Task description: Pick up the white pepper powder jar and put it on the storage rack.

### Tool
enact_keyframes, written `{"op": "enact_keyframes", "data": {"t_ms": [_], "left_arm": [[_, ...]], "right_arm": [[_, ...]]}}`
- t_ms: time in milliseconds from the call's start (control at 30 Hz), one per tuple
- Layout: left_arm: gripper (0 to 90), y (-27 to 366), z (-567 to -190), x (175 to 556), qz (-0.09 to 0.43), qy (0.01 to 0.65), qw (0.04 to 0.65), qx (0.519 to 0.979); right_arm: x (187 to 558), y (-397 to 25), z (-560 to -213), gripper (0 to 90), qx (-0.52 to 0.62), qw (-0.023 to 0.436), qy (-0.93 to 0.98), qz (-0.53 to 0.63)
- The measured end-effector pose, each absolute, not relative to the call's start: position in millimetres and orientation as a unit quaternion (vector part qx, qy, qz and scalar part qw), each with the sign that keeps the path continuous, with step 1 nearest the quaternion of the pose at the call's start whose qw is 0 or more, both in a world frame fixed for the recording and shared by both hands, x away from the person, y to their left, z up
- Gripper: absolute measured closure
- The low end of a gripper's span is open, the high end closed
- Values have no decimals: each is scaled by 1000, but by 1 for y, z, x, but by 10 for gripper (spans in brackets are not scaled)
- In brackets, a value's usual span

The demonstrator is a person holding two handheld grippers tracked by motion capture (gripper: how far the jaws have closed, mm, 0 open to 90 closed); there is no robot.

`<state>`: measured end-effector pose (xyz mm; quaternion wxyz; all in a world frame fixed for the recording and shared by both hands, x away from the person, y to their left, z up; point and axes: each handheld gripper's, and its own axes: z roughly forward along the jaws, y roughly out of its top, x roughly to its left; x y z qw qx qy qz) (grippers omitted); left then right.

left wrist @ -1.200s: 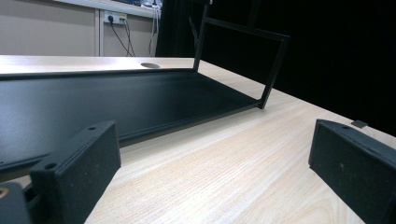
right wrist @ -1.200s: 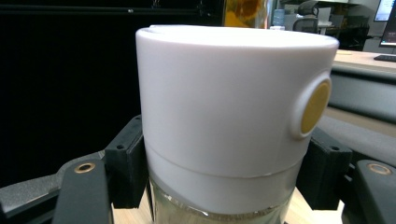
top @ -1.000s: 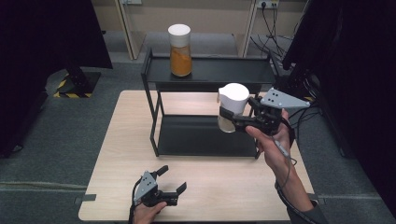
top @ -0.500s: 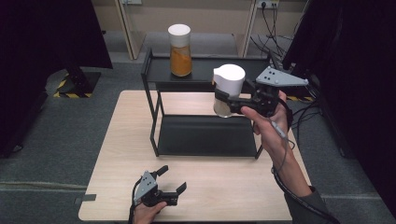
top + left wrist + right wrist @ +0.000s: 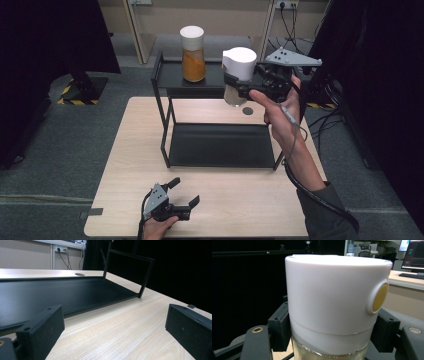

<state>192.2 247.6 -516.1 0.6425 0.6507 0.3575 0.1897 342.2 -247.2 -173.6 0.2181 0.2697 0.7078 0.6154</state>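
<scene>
My right gripper (image 5: 239, 86) is shut on a glass jar with a white lid (image 5: 238, 62), held in the air at the right end of the black shelf rack's top tier (image 5: 170, 75). In the right gripper view the jar's white lid (image 5: 332, 300) sits between both pads, with a yellow round button on its side. A second jar with orange contents and a white lid (image 5: 192, 47) stands on the top tier. My left gripper (image 5: 182, 192) rests open on the table (image 5: 130, 165) near the front edge, nothing between its jaws (image 5: 112, 330).
The rack's lower tray (image 5: 220, 145) lies on the wooden table, seen close in the left gripper view as the black tray (image 5: 50, 295). A round cable hole (image 5: 247, 110) marks the table behind the rack. Cables and dark curtains stand around the table.
The right gripper has carried the white-lidded jar up and away from me, toward the rack's top tier. The left gripper has stayed put.
</scene>
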Motion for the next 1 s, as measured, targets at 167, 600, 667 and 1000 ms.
{"op": "enact_keyframes", "data": {"t_ms": [167, 600, 667, 1000], "left_arm": [[17, 248, -516, 192, 191, 358, 641, 651], [17, 248, -516, 192, 189, 357, 643, 651], [17, 248, -516, 192, 189, 357, 643, 651], [17, 247, -515, 191, 188, 352, 644, 652]], "right_arm": [[353, -238, -167, 307, 280, 229, 705, 610], [378, -219, -162, 307, 320, 250, 695, 594], [381, -216, -162, 306, 324, 255, 696, 588], [397, -200, -170, 306, 336, 279, 688, 580]]}}
